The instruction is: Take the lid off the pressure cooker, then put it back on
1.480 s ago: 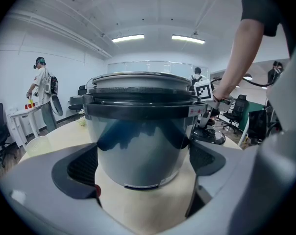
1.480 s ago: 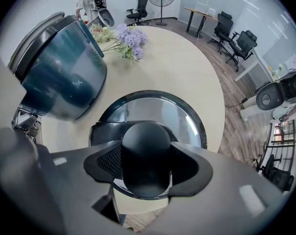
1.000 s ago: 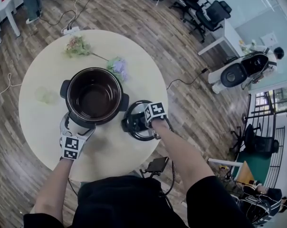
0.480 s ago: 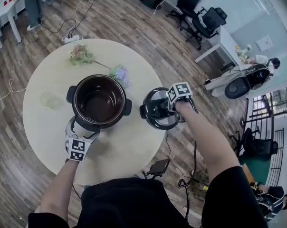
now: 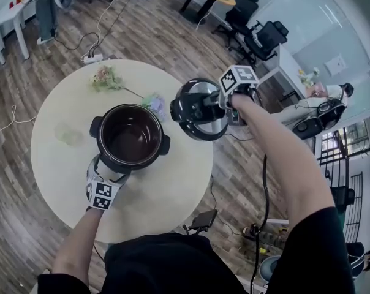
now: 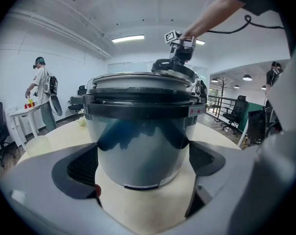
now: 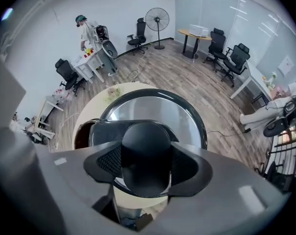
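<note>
The open pressure cooker pot (image 5: 131,136) stands on the round table (image 5: 173,182), its dark inside bare. My left gripper (image 5: 108,165) is at the pot's near side, its pads against the steel body (image 6: 138,146) on both sides. The lid (image 5: 200,109) hangs in the air to the right of the pot, above the table's far right part. My right gripper (image 5: 229,100) points down and is shut on the lid's black knob (image 7: 145,153). From the left gripper view the lid (image 6: 175,70) shows above the pot's rim.
Artificial flowers (image 5: 105,77) and a purple bunch (image 5: 153,103) lie behind the pot. A pale translucent thing (image 5: 67,133) sits at the table's left. Office chairs (image 5: 264,35) stand beyond. A person (image 6: 41,84) stands at a side table far left.
My right gripper has lifted the lid off the table beside the pot and carried it up and away to the right. The left gripper and the pot have stayed put.
</note>
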Demonstrator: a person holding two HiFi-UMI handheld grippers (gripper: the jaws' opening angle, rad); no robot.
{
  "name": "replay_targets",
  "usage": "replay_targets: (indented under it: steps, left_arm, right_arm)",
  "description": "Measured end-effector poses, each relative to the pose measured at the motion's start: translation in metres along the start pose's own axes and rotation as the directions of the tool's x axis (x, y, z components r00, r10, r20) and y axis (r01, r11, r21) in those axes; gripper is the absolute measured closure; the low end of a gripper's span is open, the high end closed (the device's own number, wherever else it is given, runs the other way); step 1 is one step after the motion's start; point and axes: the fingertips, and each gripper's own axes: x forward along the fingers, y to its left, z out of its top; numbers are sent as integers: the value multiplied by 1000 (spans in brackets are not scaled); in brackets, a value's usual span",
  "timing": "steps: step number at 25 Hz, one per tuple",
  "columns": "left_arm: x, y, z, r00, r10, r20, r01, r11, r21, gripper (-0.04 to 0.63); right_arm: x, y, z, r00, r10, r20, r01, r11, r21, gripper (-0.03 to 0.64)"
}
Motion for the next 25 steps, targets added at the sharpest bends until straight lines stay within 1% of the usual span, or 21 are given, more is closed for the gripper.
replay_targets:
  steps: [4,9,11,15,18,21,25]
  left_arm:
    - [2,-3,-2,1000,-3,-25,3,1000,-4,21]
    - [0,-5,-2,999,-6,-40,5,1000,-9,21]
    - [1,-4,-2,999,-4,-38,4,1000,-8,21]
    - [0,1,-12,999,-3,-36,2,1000,-10,21]
    - [1,0,-7,999,-4,-37,4,1000,-9,21]
    - [4,-2,10,999,-6,-41,6,1000,-8,21]
    - [3,-2,7,999,-7,-40,6,1000,-11,21]
  right_arm:
    - [-5,64,23,998,63,0,-63,996,-62,331]
    - [11,148,30,992,118,-47,-124,980,-155,331]
    - [21,181,27,989,123,-78,-136,971,-197,331]
    - [51,237,13,985,104,-135,-138,952,-274,331]
    - [65,258,5,982,88,-166,-137,941,-309,331]
    - [68,260,4,981,54,-188,-116,935,-334,331]
    - [84,267,-6,979,14,-204,-86,933,-351,331]
